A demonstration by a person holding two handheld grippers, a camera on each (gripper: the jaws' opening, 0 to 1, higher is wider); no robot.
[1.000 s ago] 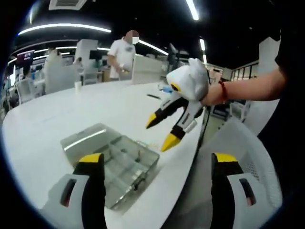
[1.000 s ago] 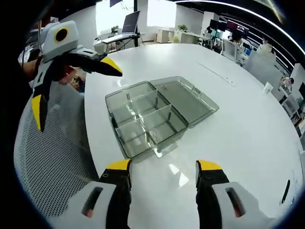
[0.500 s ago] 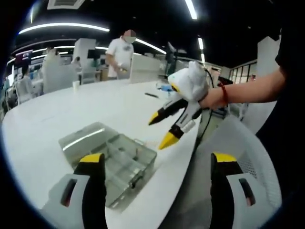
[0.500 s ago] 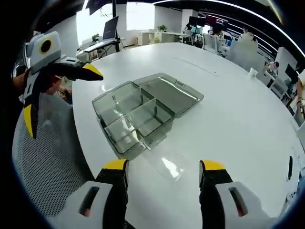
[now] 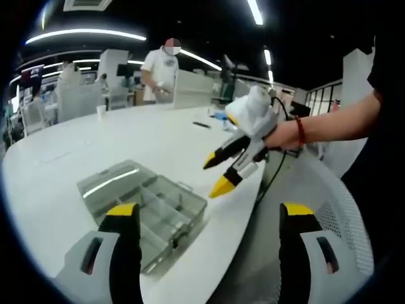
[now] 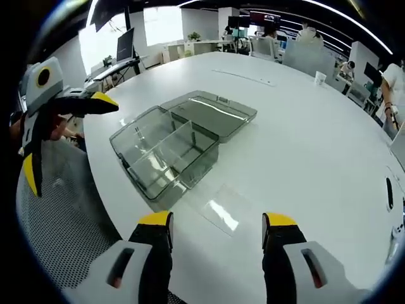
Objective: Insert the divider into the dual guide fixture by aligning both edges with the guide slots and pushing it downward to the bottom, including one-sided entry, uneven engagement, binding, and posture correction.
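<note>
Clear compartmented box (image 6: 168, 152), lid open flat, ahead of the spread, empty right gripper (image 6: 217, 229); loose clear divider (image 6: 218, 206) flat on white table (image 6: 316, 145) just before its jaws, awaiting pickup; left gripper (image 5: 207, 218) spread, empty, near box.

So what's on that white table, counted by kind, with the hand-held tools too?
Clear compartment box: 1
Clear divider sheet, lying flat: 1
White cup: 1
Small dark object, too small to identify: 1
Hand-held tools: 2, the left tool and the right tool, both open
Total: 6
</note>
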